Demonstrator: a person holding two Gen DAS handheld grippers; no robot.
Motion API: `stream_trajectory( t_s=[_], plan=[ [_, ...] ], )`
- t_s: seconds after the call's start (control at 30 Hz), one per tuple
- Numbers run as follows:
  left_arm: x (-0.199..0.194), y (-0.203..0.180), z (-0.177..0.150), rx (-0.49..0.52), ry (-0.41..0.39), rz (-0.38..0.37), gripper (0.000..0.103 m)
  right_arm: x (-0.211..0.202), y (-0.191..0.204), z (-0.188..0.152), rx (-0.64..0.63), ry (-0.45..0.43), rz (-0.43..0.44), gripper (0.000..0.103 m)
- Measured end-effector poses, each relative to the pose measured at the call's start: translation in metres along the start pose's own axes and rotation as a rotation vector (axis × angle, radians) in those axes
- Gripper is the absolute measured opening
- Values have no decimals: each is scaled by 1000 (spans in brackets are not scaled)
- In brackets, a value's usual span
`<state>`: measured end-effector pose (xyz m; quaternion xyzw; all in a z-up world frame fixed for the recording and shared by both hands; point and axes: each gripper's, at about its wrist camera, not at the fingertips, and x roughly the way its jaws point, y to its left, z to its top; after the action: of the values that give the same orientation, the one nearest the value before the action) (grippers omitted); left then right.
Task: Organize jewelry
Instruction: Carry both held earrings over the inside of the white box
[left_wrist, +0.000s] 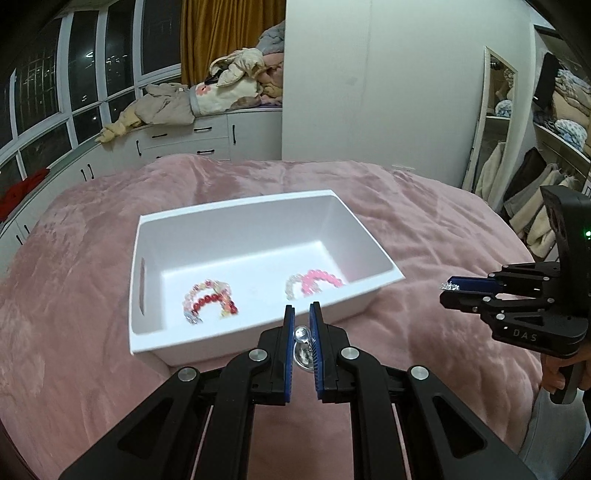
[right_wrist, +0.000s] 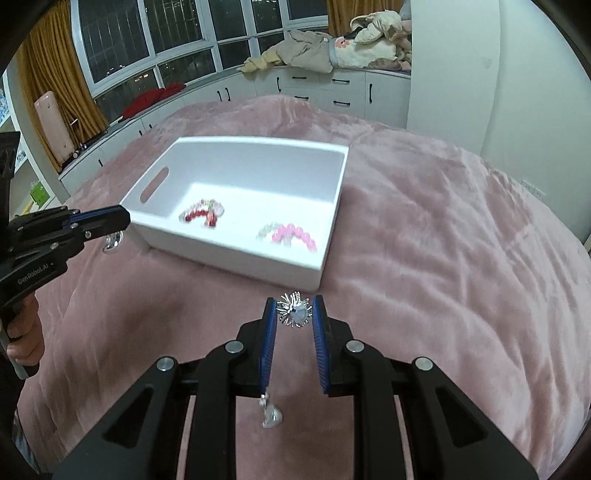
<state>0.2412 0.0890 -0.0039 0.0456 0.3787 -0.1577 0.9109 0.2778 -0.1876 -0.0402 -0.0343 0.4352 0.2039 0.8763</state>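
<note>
Two beaded bracelet clusters (left_wrist: 209, 300) lying in smooth white rectangular bin (left_wrist: 236, 218) on plush pink bed (left_wrist: 424, 229). Left gripper (left_wrist: 302, 314) pinching round silver earring (left_wrist: 303, 349); right gripper (right_wrist: 294, 308) nipping spiky silver brooch (right_wrist: 293, 309) beside bin.

A bed (left_wrist: 92, 258) under a rumpled pink plush blanket (right_wrist: 443, 240) carries a white bin (left_wrist: 236, 221), sitting directly on the blanket just ahead of the left gripper (left_wrist: 302, 312).
</note>
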Motion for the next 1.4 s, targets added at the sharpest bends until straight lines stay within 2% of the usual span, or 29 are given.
stream_trajectory(
  t_s=[0.3,0.47,0.83,1.03,1.4],
  plan=[
    [13,27,23,-15,-1,24,13,20,3,34,0,-5,-10,20],
    [22,44,30,-32,6,43,13,35,3,48,16,-32,-60,20],
    [54,75,32,-84,50,69,13,83,16,72,27,-5,-47,20],
    [80,90,23,-124,107,73,13,106,27,71,33,14,-47,20],
    [96,100,10,-168,142,71,13,124,17,65,91,26,-66,20]
  ],
)
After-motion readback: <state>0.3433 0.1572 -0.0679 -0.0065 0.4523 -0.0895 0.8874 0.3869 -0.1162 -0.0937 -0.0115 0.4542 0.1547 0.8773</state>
